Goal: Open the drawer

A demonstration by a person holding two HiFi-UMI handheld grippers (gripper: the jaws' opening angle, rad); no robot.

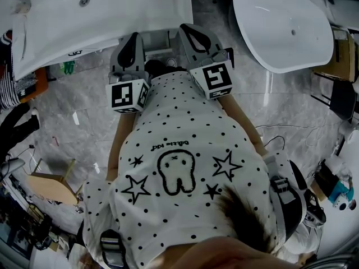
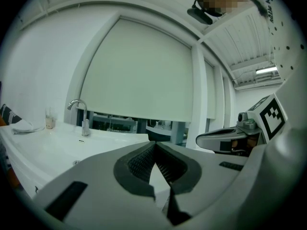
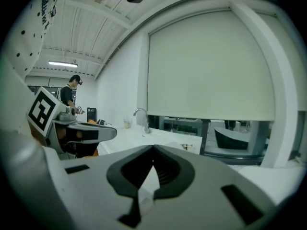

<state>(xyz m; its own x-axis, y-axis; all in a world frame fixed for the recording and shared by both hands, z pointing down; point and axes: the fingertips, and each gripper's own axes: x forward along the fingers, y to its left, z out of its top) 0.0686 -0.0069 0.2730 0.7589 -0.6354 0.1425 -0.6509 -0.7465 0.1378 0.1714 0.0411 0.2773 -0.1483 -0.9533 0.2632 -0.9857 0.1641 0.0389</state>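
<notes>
Closest to the head camera, a white dotted shirt (image 1: 185, 167) printed with stars and a tooth figure is seen from above, filling the lower half of that view. Beyond it, the left gripper (image 1: 133, 38) and the right gripper (image 1: 189, 29) are held side by side, close together but apart, over a grey marbled floor (image 1: 84, 105). In the left gripper view its jaws are clenched, the ribbed pads (image 2: 144, 162) meeting at the tips with nothing between them. In the right gripper view its jaws are likewise pressed together on nothing.

A white worktop (image 1: 84, 21) with a sunken basin is placed ahead and to the left, and a chrome tap (image 2: 81, 116) and a small cup (image 2: 49, 122) are carried on it. A white bathtub (image 1: 280, 27) is set ahead to the right. A large pale roller blind (image 2: 139, 75) is drawn down behind the worktop.

No drawer can be picked out in any view.
</notes>
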